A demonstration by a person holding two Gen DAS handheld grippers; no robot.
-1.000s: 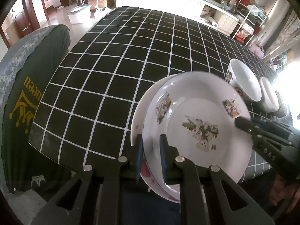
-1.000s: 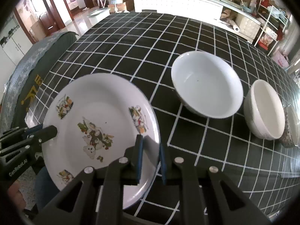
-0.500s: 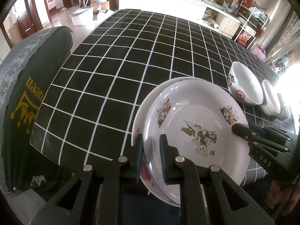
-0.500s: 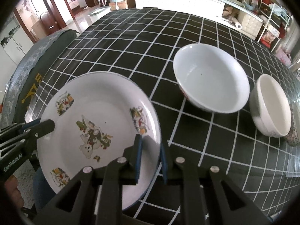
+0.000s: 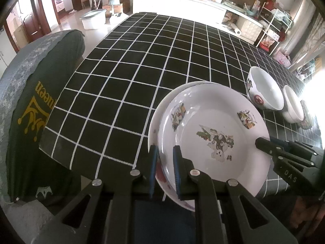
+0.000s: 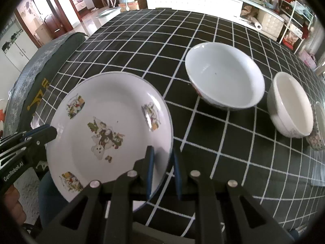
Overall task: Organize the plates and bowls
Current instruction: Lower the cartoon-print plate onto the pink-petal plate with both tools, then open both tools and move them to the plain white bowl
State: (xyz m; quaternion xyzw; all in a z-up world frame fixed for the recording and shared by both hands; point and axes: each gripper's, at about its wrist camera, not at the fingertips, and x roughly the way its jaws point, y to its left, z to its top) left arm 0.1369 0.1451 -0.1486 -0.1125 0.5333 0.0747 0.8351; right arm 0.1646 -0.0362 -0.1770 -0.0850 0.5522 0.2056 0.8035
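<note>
Two plates [image 5: 215, 134] show in the left wrist view, stacked and held over the table's [image 5: 142, 65] near edge; the left gripper [image 5: 164, 162] pinches their rims narrowly, and the right gripper's tip meets the far rim. Beyond stand three bowls [image 5: 264, 91] in a row, unstacked. From the right wrist view, the right gripper [image 6: 162, 162] clamps the top plate's rim, fingers narrow. Plates seem gathered but not yet set down; nesting the bowls looks left to do.

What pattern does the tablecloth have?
The tablecloth is black with a white grid of squares; it shows best in the right wrist view.
</note>
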